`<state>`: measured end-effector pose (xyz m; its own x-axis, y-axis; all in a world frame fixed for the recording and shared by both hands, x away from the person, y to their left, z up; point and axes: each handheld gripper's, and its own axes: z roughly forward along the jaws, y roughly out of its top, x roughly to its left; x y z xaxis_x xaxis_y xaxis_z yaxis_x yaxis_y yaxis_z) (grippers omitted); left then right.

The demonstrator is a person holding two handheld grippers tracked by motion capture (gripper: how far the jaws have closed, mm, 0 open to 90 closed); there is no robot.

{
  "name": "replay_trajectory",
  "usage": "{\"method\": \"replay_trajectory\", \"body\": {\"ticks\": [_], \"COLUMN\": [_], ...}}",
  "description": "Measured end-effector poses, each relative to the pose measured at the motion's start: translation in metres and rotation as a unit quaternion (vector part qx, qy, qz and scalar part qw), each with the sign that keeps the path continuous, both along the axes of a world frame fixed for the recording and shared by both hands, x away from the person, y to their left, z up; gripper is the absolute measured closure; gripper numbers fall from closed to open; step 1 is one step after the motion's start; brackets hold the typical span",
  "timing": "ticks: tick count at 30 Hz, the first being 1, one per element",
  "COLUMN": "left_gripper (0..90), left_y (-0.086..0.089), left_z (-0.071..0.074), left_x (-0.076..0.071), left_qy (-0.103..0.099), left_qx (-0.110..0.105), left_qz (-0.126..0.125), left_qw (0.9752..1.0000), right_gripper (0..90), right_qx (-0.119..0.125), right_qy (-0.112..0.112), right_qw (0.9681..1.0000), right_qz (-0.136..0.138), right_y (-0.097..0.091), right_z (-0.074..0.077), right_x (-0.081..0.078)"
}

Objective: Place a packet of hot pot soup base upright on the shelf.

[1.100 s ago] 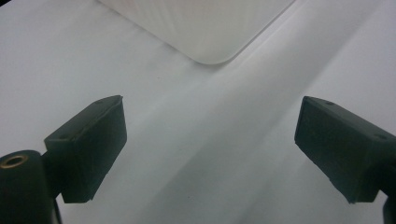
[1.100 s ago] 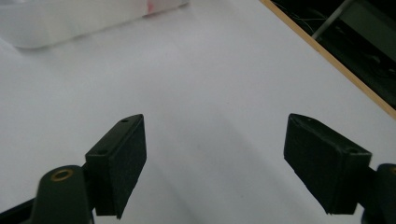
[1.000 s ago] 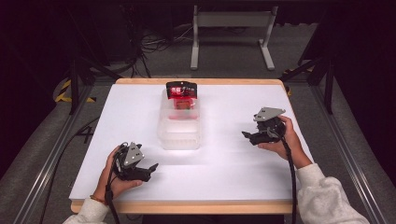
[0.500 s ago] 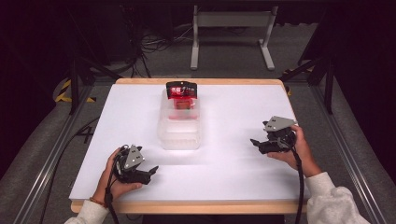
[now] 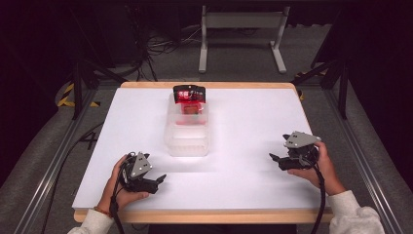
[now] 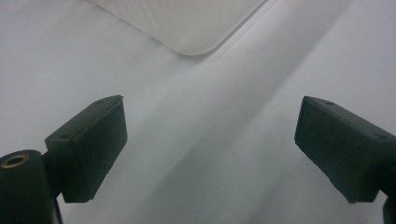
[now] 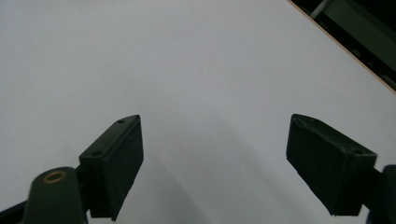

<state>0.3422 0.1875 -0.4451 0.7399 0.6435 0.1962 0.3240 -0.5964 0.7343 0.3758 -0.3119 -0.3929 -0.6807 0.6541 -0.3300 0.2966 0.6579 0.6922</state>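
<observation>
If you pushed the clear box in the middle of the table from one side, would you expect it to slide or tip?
The clear box is low, long and flat-bottomed, so it would probably slide across the smooth white table rather than tip. It looks like thin plastic, so likely light and a little flexible. The red packet at its far end may shift or fall if the push is sudden.

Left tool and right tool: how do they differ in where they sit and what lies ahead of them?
The left tool sits near the table's front edge, close to the clear container; the right tool sits farther back, near the right edge, well apart from it. Ahead of the left tool, the left gripper view shows the container's rounded corner; ahead of the right tool, the right gripper view shows bare white surface and the table's edge. Both are open, holding nothing.
</observation>
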Motion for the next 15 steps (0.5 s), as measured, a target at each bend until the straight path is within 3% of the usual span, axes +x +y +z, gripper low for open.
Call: {"method": "replay_trajectory", "body": {"ticks": [10, 15], "left_gripper": [9.8, 9.8], "left_y": [-0.002, -0.002], "left_z": [0.0, -0.001], "left_x": [-0.001, -0.001], "left_qy": [0.001, 0.002], "left_qx": [0.002, 0.003], "left_qz": [-0.004, -0.005], "left_qw": [1.0, 1.0], "right_gripper": [18.3, 17.6], "right_qx": [-0.01, -0.002], "right_qy": [-0.005, -0.006], "right_qw": [0.9999, 1.0], "right_qz": [0.007, 0.0], "right_y": [-0.009, -0.016], "right_z": [-0.01, -0.016], "right_x": [-0.017, -0.024]}}
